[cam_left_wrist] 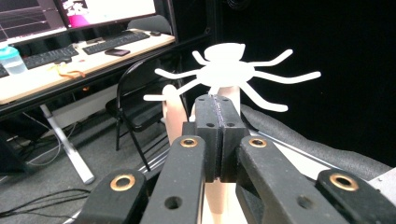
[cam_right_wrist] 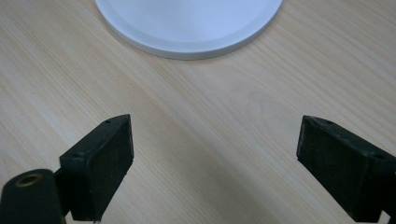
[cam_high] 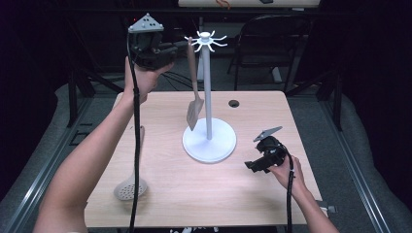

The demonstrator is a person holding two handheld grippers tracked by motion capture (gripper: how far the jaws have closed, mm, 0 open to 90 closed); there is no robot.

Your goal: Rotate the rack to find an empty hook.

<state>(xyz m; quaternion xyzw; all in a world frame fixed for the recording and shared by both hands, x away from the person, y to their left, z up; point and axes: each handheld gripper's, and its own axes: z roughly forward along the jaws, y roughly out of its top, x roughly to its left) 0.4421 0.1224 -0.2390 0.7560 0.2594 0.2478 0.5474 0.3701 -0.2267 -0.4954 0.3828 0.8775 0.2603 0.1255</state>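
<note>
Spatula [cam_high: 194, 92] up at the rack's [cam_high: 208, 87] hooks!
Left gripper [cam_high: 171, 50] jaws clamped on its handle; right gripper [cam_high: 252, 166] jaws wide apart, low over the counter [cam_high: 272, 116].

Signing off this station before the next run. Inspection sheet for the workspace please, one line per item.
Surface: light wood table, with a round grommet hole near the far edge.
Job's things: white hook stand upright mid-table; wooden spatula hanging at one of its top hooks; slotted spoon lying flat at front left.
Clutter: nothing seen.
Grippers: left hand-held gripper raised beside the spatula's handle top, jaws shut; whether they pinch the handle I cannot tell. Right hand-held gripper low over the table by the stand's base, jaws open, empty.
Cables: one trails from each gripper.
Surroundings: black folding chair, desk with keyboards, dark backdrop.
</note>
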